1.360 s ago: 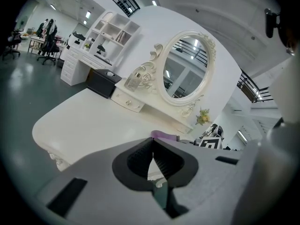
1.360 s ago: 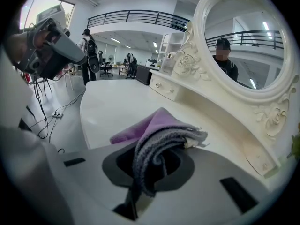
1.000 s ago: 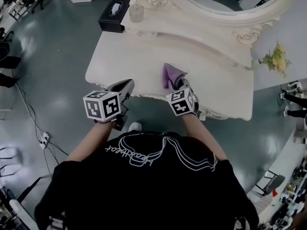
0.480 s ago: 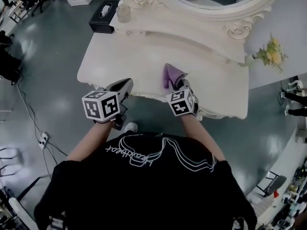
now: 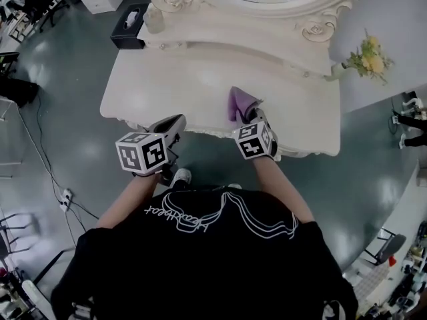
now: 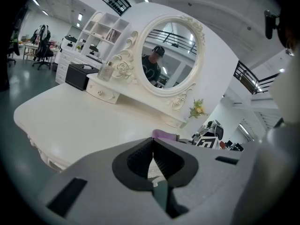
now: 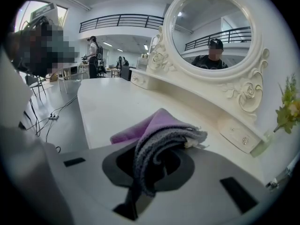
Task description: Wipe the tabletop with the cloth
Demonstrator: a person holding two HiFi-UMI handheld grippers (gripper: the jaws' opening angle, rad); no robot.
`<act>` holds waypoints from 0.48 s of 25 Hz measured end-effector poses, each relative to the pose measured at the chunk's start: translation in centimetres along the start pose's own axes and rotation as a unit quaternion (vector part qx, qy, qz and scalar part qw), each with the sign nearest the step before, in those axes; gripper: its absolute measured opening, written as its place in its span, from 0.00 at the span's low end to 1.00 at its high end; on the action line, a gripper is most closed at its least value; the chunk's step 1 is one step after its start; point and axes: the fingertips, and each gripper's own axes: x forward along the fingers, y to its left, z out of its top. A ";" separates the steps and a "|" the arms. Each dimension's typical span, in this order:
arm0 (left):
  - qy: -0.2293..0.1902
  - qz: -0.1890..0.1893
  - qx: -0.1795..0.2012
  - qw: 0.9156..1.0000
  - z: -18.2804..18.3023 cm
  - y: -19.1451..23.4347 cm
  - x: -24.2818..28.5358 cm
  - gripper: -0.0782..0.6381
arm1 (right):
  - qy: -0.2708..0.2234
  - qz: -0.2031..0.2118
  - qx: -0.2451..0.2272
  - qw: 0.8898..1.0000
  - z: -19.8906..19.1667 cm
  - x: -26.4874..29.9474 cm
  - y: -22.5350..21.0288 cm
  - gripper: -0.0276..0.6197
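Observation:
A purple cloth (image 5: 240,104) rests on the white dressing tabletop (image 5: 187,92) near its front edge, bunched up. My right gripper (image 5: 248,116) is shut on the purple cloth (image 7: 161,125), whose folds fill the space between the jaws in the right gripper view. My left gripper (image 5: 175,123) hovers at the table's front edge, left of the cloth, jaws shut with nothing between them (image 6: 151,154). The cloth (image 6: 165,135) peeks just past the left jaws in the left gripper view.
An oval mirror (image 7: 213,29) with a carved frame stands at the back of the table. A black tissue box (image 5: 128,24) and a small bottle (image 5: 153,20) sit at back left. Yellow flowers (image 5: 367,55) stand at the right. Cables (image 5: 50,179) lie on the floor.
The head camera has shifted, so the table sits higher and further left in view. Both grippers and the cloth keep their places at the table's front edge.

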 end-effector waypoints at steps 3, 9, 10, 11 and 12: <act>0.001 -0.002 0.002 1.000 -0.1 -0.8 0.2 0.12 | 0.003 -0.004 0.004 1.000 -0.8 -0.4 -0.8 0.12; 0.011 -0.002 0.004 1.000 -0.5 -1.9 0.7 0.12 | 0.007 -0.012 0.009 1.000 -1.9 -1.3 -2.2 0.12; 0.012 -0.004 0.004 1.000 -0.6 -2.1 0.9 0.12 | 0.008 -0.013 0.009 1.000 -2.1 -1.5 -2.4 0.12; 0.012 -0.006 0.005 1.000 -0.7 -2.5 1.1 0.12 | 0.009 -0.014 0.009 1.000 -2.4 -1.6 -2.6 0.12; 0.012 -0.008 0.005 1.000 -0.8 -2.8 1.3 0.12 | 0.009 -0.014 0.009 1.000 -2.6 -1.7 -2.9 0.12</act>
